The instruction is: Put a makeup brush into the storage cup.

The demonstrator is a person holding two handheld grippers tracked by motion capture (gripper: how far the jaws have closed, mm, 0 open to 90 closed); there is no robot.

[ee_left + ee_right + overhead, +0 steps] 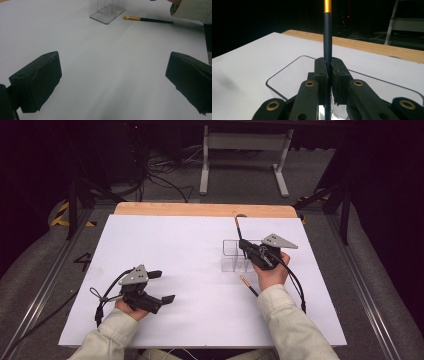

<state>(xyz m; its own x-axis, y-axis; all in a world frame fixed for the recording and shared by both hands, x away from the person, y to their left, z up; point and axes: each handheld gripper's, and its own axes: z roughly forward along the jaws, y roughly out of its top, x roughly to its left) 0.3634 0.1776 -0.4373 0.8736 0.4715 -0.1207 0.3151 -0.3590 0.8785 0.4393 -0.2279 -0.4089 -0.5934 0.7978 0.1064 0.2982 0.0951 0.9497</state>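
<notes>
Two grippers, two brushes and one clear box are seen on a white bench [165, 245].

The left gripper [162, 286] is held low at the near left of the bench, its jaws spread wide with nothing between them. In the left gripper view only bare white surface is framed by the two black jaws.

The right gripper [244, 245] is held at the right side, over the clear box [234, 256]. Its jaws are clamped on the dark handle of brush one [238, 226], which is seen upright in the right gripper view [327, 37], with a gold band higher on the shaft. In the high view this brush is angled up and away from the gripper toward the far edge of the bench. Whether its lower end is inside the box cannot be told.

Brush two [247, 285] is lying flat on the bench just beside the box, on its near side, close to the right hand [270, 272]. In the left gripper view it [147, 19] is seen with a pale tip, gold band and dark handle, apart from the box [107, 11].

The box is divided into compartments; the count cannot be told.
</notes>
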